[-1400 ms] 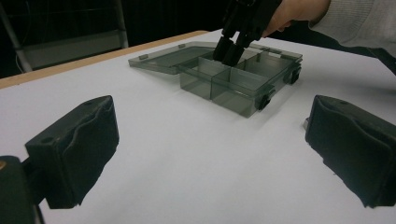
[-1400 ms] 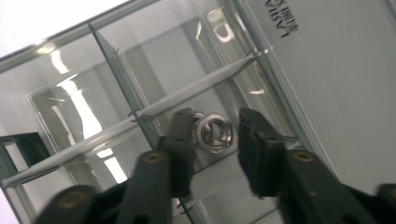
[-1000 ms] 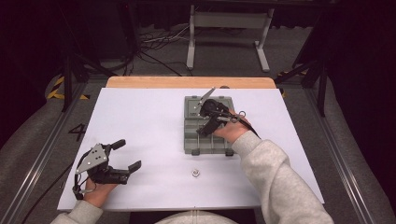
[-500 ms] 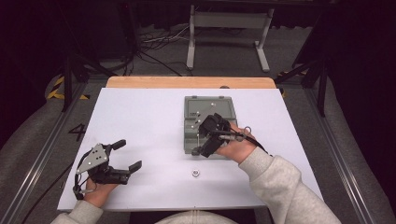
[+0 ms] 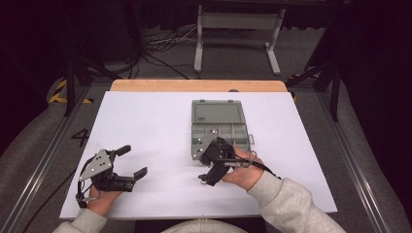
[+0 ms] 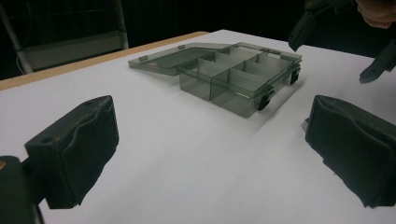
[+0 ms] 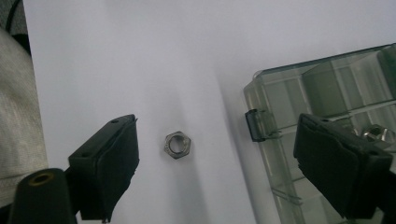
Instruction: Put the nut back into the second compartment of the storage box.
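Note:
A grey-green compartment box (image 5: 218, 135) lies open mid-table, its lid (image 5: 217, 112) folded flat on the far side. A small steel hex nut (image 7: 178, 144) rests on the white sheet just in front of the box (image 7: 322, 93), and in the high view the nut (image 5: 200, 180) is a tiny speck. My right gripper (image 7: 219, 158) hovers open over it, the nut lying between the jaws nearer the left one, untouched. Another nut (image 7: 378, 134) sits in a box compartment. At the near left my left gripper (image 5: 135, 160) rests open and empty, facing the box (image 6: 238, 74).
The white sheet (image 5: 145, 121) covers the table, with a wooden strip (image 5: 194, 86) along its far edge. A metal stand (image 5: 238, 29) and cables lie on the floor beyond. From the left gripper view, the right gripper (image 6: 327, 28) shows at the upper right.
My right gripper has moved from above the box toward the near edge and now sits over the loose nut. The left gripper has stayed put.

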`<state>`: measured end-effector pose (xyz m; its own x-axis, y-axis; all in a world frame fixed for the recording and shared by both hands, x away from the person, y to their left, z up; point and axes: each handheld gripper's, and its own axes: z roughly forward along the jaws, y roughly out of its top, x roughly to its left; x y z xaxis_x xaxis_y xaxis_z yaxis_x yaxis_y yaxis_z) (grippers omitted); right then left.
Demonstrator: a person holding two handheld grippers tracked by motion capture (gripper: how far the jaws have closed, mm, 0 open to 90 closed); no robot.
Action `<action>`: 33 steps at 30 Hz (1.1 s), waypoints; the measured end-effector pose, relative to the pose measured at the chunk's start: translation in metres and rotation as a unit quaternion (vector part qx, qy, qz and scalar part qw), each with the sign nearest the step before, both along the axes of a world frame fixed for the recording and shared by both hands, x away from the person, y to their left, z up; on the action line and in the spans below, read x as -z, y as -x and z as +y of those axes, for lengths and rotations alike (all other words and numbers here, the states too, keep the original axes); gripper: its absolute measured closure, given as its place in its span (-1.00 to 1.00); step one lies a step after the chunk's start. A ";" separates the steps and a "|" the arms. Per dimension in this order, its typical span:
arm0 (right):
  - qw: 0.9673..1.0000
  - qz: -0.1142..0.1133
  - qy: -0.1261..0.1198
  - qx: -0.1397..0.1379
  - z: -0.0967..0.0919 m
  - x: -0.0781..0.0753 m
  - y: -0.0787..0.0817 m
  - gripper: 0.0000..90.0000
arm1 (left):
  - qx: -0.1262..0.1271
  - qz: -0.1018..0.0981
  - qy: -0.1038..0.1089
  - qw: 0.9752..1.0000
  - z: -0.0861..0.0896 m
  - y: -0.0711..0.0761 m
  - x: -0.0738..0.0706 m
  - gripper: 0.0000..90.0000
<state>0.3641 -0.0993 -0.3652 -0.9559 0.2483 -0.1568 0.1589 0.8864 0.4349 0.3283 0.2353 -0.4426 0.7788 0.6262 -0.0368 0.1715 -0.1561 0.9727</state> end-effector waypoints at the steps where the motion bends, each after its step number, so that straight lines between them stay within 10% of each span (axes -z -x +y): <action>1: 1.000 0.000 0.000 0.000 0.000 0.000 0.000 -0.67 | 0.000 0.000 0.000 1.000 0.000 0.000 0.000 -0.92; 16: 0.999 0.038 0.027 -0.019 0.010 0.037 0.008 -0.31 | 0.000 0.000 0.000 1.000 0.000 0.000 0.000 -0.92; 33: 0.996 0.079 0.027 -0.011 0.007 0.063 -0.007 0.53 | -0.001 -0.002 -0.001 1.000 0.000 0.000 0.000 -0.92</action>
